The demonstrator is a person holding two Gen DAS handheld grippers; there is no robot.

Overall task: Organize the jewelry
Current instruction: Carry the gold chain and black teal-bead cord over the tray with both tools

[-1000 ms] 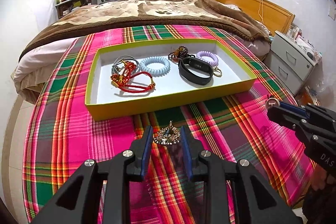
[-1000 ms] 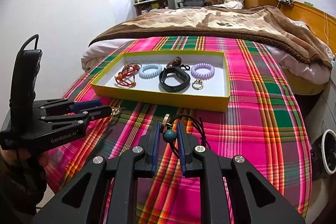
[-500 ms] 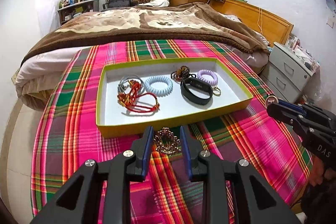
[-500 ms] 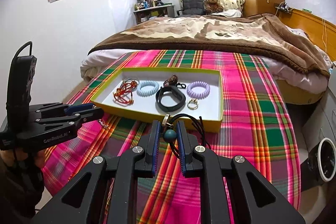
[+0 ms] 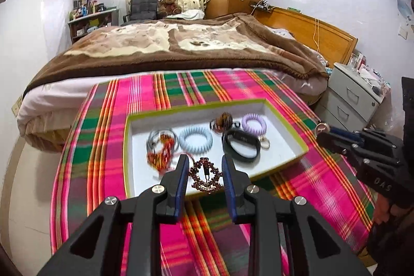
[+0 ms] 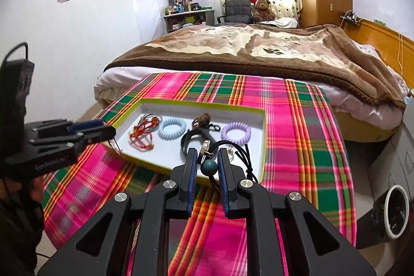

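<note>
My left gripper [image 5: 205, 167] is shut on a brown beaded bracelet [image 5: 206, 174] and holds it in the air over the near edge of the yellow-green tray [image 5: 284, 162]. My right gripper [image 6: 206, 162] is shut on a black cord bracelet with a teal bead [image 6: 209, 166], held over the tray's near right rim [image 6: 263, 146]. In the tray lie a red cord bracelet [image 5: 160, 151], a pale blue coil band [image 5: 196, 139], a black wristband [image 5: 242, 146], a purple coil band [image 5: 254, 122] and a brown bead cluster [image 5: 221, 121].
The tray sits on a pink and green plaid cloth [image 5: 116, 120] on the bed's foot. A brown blanket [image 5: 181, 43] covers the bed beyond. A grey nightstand [image 5: 354, 100] stands at the right, and a white-rimmed bin [image 6: 393, 211] on the floor.
Both grippers have risen from the cloth with their bracelets and moved forward toward the tray. The left one now hangs over the tray's near edge.
</note>
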